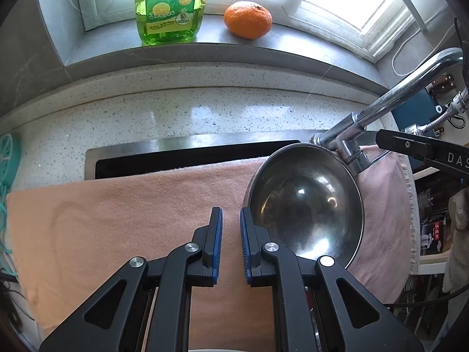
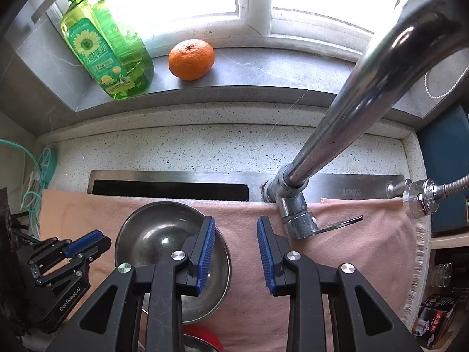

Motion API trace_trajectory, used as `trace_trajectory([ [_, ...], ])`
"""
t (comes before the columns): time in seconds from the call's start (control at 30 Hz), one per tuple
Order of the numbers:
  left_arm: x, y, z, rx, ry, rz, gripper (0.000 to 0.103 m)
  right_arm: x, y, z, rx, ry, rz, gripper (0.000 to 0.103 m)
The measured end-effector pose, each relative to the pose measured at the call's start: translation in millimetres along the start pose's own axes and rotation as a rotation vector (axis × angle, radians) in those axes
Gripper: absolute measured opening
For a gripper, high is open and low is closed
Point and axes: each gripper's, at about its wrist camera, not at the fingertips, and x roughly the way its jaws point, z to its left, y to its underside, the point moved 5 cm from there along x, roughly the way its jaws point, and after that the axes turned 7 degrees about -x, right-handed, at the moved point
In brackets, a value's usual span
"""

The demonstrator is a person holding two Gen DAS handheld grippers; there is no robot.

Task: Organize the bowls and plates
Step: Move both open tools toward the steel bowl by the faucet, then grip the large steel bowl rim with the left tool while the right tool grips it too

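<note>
A steel bowl (image 1: 304, 202) sits upright on a pink towel (image 1: 123, 220) laid over the sink; it also shows in the right wrist view (image 2: 158, 234). My left gripper (image 1: 231, 220) hovers just left of the bowl's rim, its jaws a narrow gap apart and empty. It also shows in the right wrist view (image 2: 88, 245). My right gripper (image 2: 236, 228) is open and empty above the towel (image 2: 337, 264), its left finger over the bowl's right side. A red item and another steel rim (image 2: 202, 337) peek out at the bottom edge.
A chrome faucet (image 2: 337, 123) rises right of the bowl, its lever (image 2: 337, 226) over the towel. A green detergent bottle (image 2: 108, 55) and an orange (image 2: 191, 59) stand on the windowsill. The open sink slot (image 2: 170, 190) lies behind the towel. A teal cord (image 2: 35, 182) hangs left.
</note>
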Motion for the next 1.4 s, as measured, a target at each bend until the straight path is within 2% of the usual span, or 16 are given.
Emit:
trace_trajectory([
  [0.07, -1.1, 2.0, 3.1, -0.007, -0.002, -0.006, 0.011, 2.2, 2.6, -0.4, 0.013, -0.041, 0.004, 0.027],
  [0.13, -3.7, 3.9, 5.3, -0.024, 0.017, -0.007, 0.011, 7.8, 14.8, -0.6, -0.022, 0.001, 0.017, 0.027],
  [0.3, -11.2, 7.5, 6.0, -0.033, 0.037, -0.016, 0.011, 16.9, 50.2, 7.0, -0.045, -0.085, 0.041, 0.027],
  [0.47, -2.7, 13.2, 1.8, -0.018, 0.036, 0.011, 0.011, 31.4, 67.6, 12.1, -0.066, -0.099, 0.068, 0.027],
  [0.67, 5.1, 6.2, 0.7, -0.037, 0.045, 0.004, 0.011, 44.3, 73.5, 11.5, -0.043, -0.124, 0.08, 0.027],
  [0.87, 4.6, 1.5, -0.2, -0.035, 0.045, 0.007, 0.011, 49.8, 74.9, 6.3, -0.038, -0.105, 0.073, 0.027],
  [0.97, -3.5, -1.1, -1.8, -0.041, 0.072, -0.011, 0.011, 50.4, 74.9, 1.1, -0.012, -0.114, 0.07, 0.027],
  [1.17, -1.5, -0.1, -9.3, -0.032, 0.093, 0.006, 0.011, 45.0, 72.3, -5.1, 0.0, -0.116, 0.053, 0.027],
  [1.4, 8.9, 4.5, -11.5, -0.016, 0.075, 0.035, 0.011, 42.5, 70.6, -7.5, 0.013, -0.128, 0.054, 0.027],
])
